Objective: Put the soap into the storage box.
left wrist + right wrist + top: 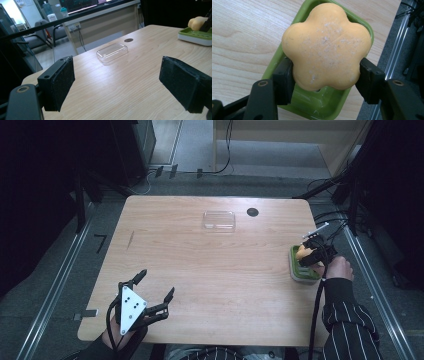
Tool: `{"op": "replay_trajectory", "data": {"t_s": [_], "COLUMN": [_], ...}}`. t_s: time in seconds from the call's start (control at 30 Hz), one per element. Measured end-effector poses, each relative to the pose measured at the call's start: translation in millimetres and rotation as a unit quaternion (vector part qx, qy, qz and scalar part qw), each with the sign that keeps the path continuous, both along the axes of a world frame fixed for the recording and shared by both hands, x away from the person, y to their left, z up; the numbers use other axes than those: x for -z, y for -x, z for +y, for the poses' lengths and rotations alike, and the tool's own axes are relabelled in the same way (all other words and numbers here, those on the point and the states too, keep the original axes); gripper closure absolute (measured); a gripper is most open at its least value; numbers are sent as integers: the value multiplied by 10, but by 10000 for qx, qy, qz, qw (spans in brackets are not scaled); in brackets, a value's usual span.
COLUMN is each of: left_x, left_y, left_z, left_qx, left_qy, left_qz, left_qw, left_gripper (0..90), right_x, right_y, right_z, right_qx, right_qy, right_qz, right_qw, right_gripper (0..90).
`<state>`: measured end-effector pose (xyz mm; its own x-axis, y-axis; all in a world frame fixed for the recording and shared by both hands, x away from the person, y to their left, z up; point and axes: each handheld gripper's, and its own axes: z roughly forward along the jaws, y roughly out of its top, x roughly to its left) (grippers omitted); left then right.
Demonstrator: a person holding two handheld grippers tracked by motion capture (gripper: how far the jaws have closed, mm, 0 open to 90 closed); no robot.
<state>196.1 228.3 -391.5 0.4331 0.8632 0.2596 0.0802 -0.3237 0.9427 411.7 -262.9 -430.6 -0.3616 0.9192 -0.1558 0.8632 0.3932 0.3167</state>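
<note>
Over the green soap dish near the counter's right edge, the right hand-held gripper has its two black jaws pressed against opposite sides of a flower-shaped orange soap, so it is gripping the soap. The soap sits above the dish's floor, between the jaws, its lobes spreading past the pads on the far side; whether its underside touches the dish cannot be told. The likeliest trouble, as I judge it, is a slip: the jaws hold only the near lobes, well off the soap's middle, and the rounded, probably slick surface could squirm out and drop back into the dish or roll off the counter's edge just beside the dish. Squeezing harder might dent the bar. If the soap clings to the dish, a lift could drag the light dish along. Well away from the dish, at the counter's near-left corner, the left hand-held gripper hangs with jaws spread wide and nothing between them, facing a clear plastic lid that lies toward the counter's far side, well apart from the dish.
</note>
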Motion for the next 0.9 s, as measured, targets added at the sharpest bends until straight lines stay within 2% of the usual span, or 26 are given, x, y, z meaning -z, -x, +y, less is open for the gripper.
{"op": "replay_trajectory", "data": {"t_s": [0.5, 0.9], "left_x": [-1, 0], "left_y": [0, 1], "left_z": [1, 1], "left_qx": [0, 3], "left_qy": [-3, -2], "left_qz": [2, -1], "left_qw": [10000, 10000], "left_gripper": [135, 135], "right_x": [140, 196], "right_y": [-80, -92], "right_z": [-6, -5], "right_qx": [26, -35], "right_qy": [66, 123], "right_qz": [331, 448], "right_qw": [9994, 9989], "right_gripper": [401, 400]}}
